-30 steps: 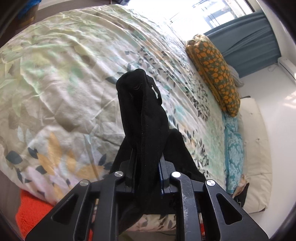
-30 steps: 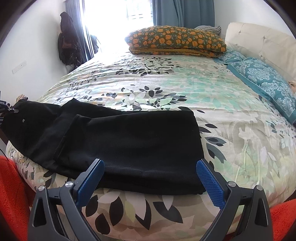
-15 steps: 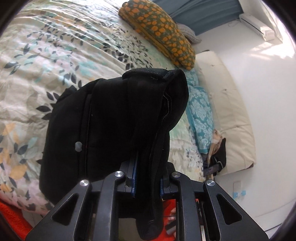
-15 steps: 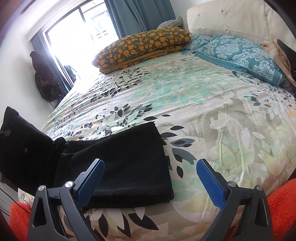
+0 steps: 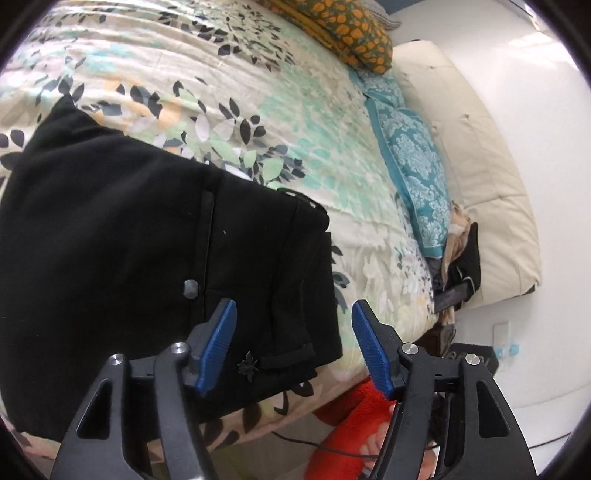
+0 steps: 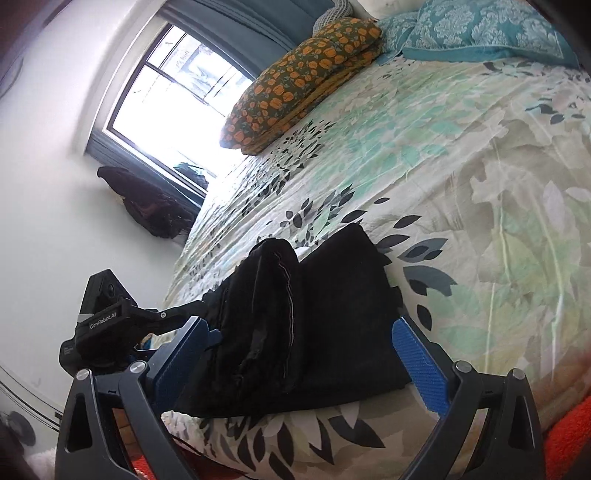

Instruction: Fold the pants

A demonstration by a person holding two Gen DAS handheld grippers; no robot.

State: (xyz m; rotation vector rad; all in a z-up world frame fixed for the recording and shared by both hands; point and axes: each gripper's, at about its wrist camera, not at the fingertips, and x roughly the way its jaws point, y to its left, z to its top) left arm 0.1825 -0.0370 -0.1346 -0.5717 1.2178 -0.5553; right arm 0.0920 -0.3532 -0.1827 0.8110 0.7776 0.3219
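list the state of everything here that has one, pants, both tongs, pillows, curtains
black pants: folded over, lying flat at the bed's near edge, held by nothing
left tongs: open, jaws just opened, pads clear of the pants
right tongs: open wide, over the pants, not gripping
orange-patterned pillow: lying flat near the head of the bed
teal pillow: lying against the headboard
curtains: drawn aside, window uncovered

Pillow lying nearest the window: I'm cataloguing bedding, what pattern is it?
Orange flowers on dark green; the pillow shows best in the right wrist view.
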